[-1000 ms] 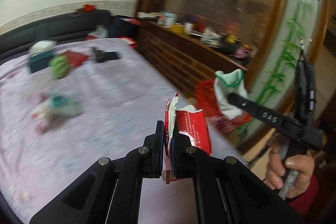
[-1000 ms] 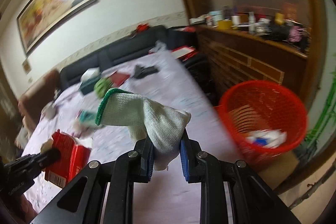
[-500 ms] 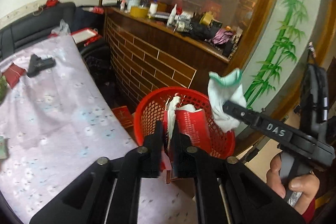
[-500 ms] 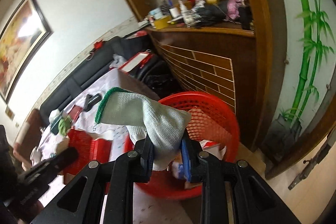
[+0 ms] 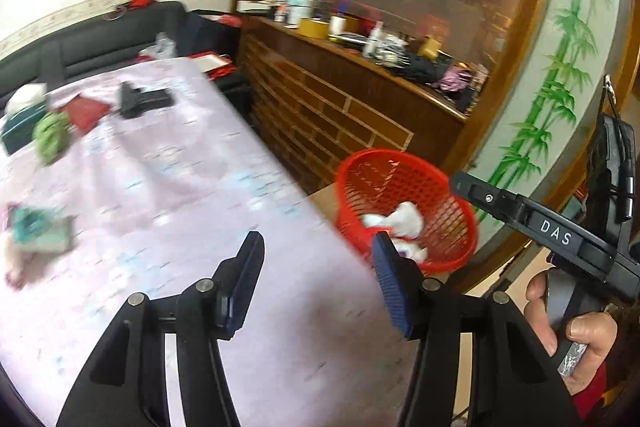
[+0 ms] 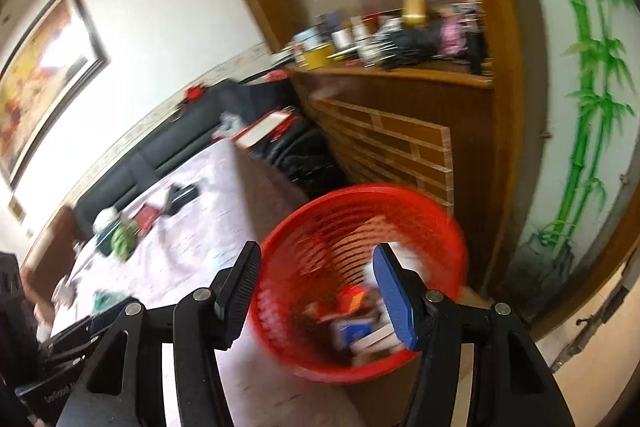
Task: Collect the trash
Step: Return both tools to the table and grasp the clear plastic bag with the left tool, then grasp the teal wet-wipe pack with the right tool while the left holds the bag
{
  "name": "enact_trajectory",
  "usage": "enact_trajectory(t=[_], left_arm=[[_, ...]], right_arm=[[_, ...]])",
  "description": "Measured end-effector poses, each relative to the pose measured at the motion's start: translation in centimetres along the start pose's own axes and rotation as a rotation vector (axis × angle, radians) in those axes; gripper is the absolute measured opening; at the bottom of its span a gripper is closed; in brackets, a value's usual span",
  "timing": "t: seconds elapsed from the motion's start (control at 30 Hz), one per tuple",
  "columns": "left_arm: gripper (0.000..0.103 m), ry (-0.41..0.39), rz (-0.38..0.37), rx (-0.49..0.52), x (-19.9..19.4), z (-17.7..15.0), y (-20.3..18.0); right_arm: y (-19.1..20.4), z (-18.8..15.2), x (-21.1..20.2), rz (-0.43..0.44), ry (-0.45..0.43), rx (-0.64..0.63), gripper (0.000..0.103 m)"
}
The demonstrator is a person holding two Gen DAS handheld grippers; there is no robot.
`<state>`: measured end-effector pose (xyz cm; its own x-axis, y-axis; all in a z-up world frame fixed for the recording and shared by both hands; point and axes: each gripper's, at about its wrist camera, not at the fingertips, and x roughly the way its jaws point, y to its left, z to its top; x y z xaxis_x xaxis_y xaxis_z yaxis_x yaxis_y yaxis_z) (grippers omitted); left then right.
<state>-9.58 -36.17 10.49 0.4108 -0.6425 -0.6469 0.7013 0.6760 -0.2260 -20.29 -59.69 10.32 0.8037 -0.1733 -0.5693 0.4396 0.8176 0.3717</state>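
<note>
A red mesh trash basket (image 5: 432, 187) stands on the floor beside the table's right edge; it also shows in the right wrist view (image 6: 320, 227). White cloth (image 5: 400, 221) and red and blue packets (image 6: 352, 323) lie inside it. My left gripper (image 5: 316, 279) is open and empty over the table edge, left of the basket. My right gripper (image 6: 316, 287) is open and empty just above the basket. A green crumpled item (image 5: 48, 139) and a teal packet (image 5: 36, 231) lie on the table.
The table has a lilac flowered cloth (image 5: 160, 187). A black object (image 5: 140, 99), a red wallet (image 5: 86, 111) and a tissue box (image 5: 20, 115) lie at its far end. A wooden cabinet (image 5: 340, 107) with clutter stands behind the basket. A black sofa (image 5: 100, 43) is beyond.
Both grippers have opened. The red packet left my left gripper and the white glove left my right gripper; both now lie in the basket. The left gripper swung back toward the table.
</note>
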Motion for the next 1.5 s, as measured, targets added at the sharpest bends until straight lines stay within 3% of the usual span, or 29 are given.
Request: enact_trajectory(t=[0.37, 0.57, 0.73, 0.97, 1.1, 1.2, 1.5], left_arm=[[0.054, 0.003, 0.195, -0.187, -7.6, -5.2, 12.9], [0.054, -0.005, 0.349, -0.338, -10.2, -5.4, 22.0], [0.054, 0.012, 0.291, -0.413, -8.5, -3.3, 27.1], [0.054, 0.102, 0.351, -0.418, -2.0, -1.0, 30.3], [0.036, 0.112, 0.331, -0.447, -0.7, -1.7, 31.2], [0.032, 0.076, 0.325, -0.442, -2.1, -2.6, 30.7], [0.032, 0.021, 0.217, -0.384, -10.2, -7.9, 26.2]], right_arm=[[13.4, -6.3, 2.6, 0.152, 0.130, -0.226, 0.063], [19.0, -9.6, 3.9, 0.223, 0.192, -0.310, 0.063], [21.2, -11.2, 4.4, 0.250, 0.214, -0.350, 0.063], [20.7, -11.8, 4.8, 0.228, 0.237, -0.359, 0.063], [19.7, -11.6, 4.9, 0.206, 0.242, -0.349, 0.063], [19.4, -11.5, 4.9, 0.206, 0.247, -0.344, 0.063], [22.1, -12.0, 6.0, 0.279, 0.308, -0.367, 0.063]])
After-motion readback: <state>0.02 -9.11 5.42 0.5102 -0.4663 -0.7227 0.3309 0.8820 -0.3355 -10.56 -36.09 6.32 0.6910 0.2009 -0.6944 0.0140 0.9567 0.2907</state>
